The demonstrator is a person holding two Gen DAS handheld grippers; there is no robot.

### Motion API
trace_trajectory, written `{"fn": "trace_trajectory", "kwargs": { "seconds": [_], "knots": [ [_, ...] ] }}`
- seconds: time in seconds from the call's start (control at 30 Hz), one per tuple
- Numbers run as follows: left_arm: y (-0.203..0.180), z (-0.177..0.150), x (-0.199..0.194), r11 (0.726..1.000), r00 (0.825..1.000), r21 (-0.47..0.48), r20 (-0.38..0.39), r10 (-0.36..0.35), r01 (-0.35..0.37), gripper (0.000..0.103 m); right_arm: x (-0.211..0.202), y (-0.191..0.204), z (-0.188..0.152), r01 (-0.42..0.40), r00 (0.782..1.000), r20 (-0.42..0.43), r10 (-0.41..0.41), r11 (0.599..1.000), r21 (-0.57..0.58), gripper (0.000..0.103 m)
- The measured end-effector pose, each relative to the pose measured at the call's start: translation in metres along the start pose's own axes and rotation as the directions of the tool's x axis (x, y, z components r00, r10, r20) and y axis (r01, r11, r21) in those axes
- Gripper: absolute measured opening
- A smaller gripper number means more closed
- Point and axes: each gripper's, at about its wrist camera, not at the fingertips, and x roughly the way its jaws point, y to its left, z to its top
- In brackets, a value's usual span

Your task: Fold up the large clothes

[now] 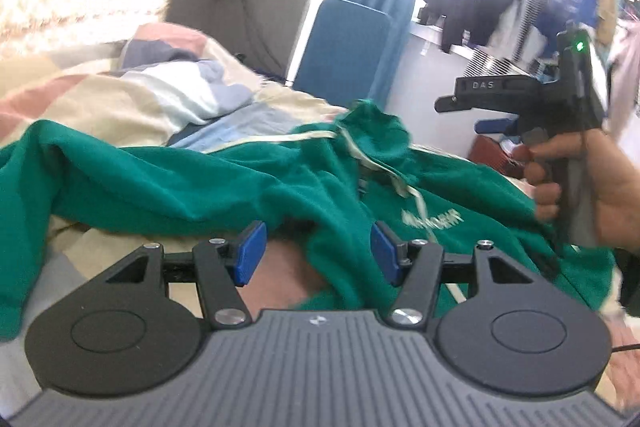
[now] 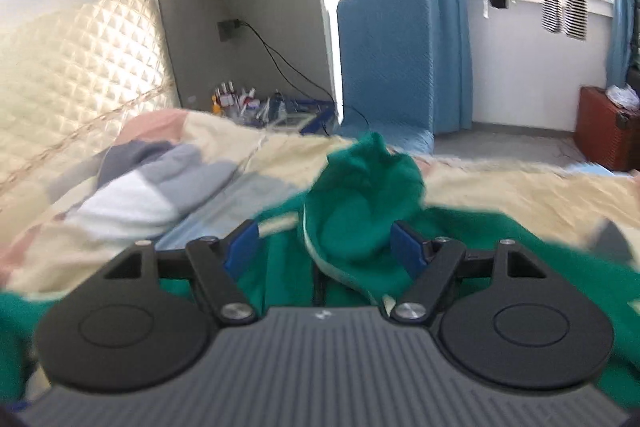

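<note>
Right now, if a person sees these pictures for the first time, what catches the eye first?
A crumpled green hoodie with cream drawstrings, spread across the patchwork quilt on the bed. Above it, both the left gripper and the right gripper hang open with blue pads. Behind stands a blue chair.

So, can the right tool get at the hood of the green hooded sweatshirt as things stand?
Probably yes: the right tool is open, and the green hooded sweatshirt's bunched hood lies just ahead on the patchwork bedspread with nothing covering it.
</note>
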Motion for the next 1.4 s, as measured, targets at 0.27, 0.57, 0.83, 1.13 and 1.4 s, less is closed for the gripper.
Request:
{"fn": "trace_trajectory", "kwargs": {
  "seconds": [0.27,0.57,0.83,1.13,1.4],
  "knots": [
    [-0.049,-0.029,-0.064,0.997,0.998,0.045,-0.011,-0.069,0.070,0.064,-0.138,-0.031,-0.066,0.030,0.991,-0.130,-0.015,0.993,0.111,0.074],
    [-0.034,-0.064,-0.081,1.000,0.996,-0.014,-0.090,-0.013,0.012,0.064,-0.186,-0.085,-0.150,0.116,0.972,-0.232,-0.048,0.951,0.287,0.075],
    [0.023,-0.065,-0.051,0.981,0.976,-0.121,-0.175,0.128,-0.150,0.064,-0.164,-0.132,-0.202,0.296,0.918,-0.383,-0.106,0.826,0.480,0.081],
    [0.042,-0.082,0.002,0.972,0.944,-0.131,-0.296,0.148,-0.193,0.064,-0.147,-0.162,-0.234,0.359,0.891,-0.450,-0.057,0.694,0.624,0.083],
    [0.042,-0.093,0.026,0.976,0.945,-0.176,-0.322,0.063,-0.125,0.047,-0.134,-0.136,-0.225,0.240,0.899,-0.436,0.043,0.784,0.572,0.041]
  ]
}}
